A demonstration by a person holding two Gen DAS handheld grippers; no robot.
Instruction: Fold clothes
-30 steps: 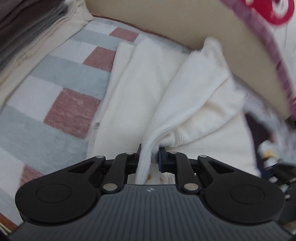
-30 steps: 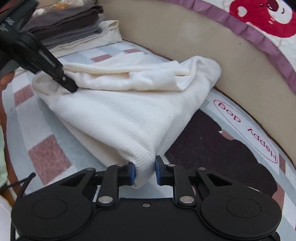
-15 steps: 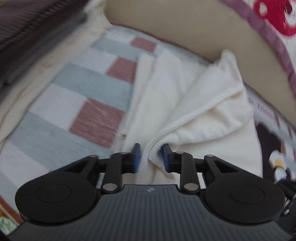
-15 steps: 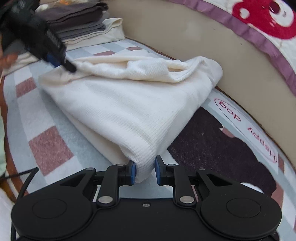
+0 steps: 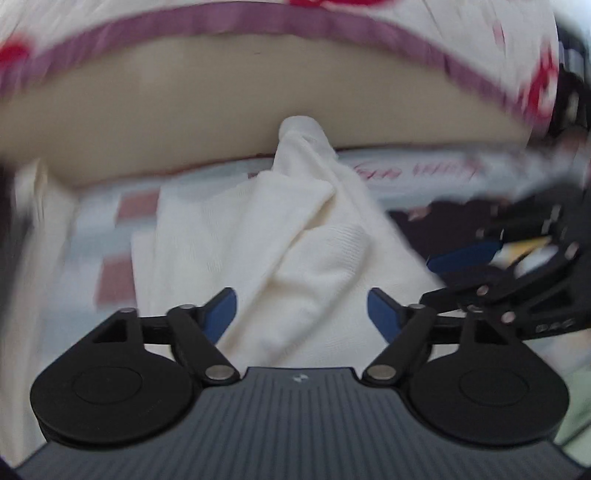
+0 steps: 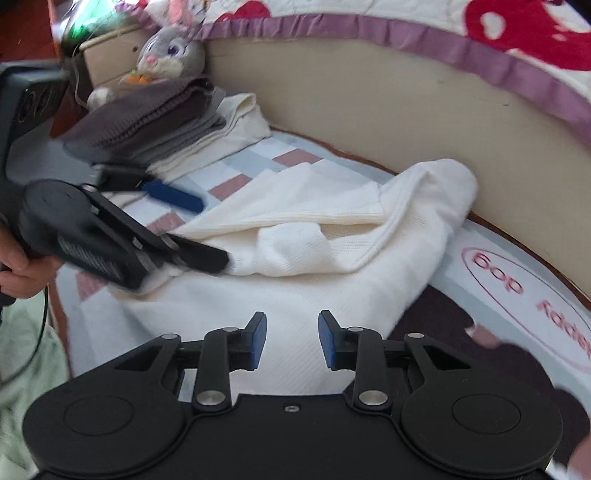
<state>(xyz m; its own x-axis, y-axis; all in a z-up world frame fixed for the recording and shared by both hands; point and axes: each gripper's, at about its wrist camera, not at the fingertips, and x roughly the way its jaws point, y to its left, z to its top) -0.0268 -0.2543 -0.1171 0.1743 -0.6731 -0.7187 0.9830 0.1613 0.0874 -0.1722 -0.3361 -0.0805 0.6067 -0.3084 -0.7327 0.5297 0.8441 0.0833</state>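
Right wrist view, cream waffle-knit garment [image 6: 295,258] folded, rumpled, on the patterned mat ahead of both jaws, right gripper [image 6: 291,341] just parted, empty, left gripper [image 5: 301,310] freshly spread wide, holding nothing.

A child's bedroom is indicated by a plush rabbit [image 6: 168,51], a cartoon-printed quilt [image 6: 424,22] and a checked play mat [image 6: 258,158].
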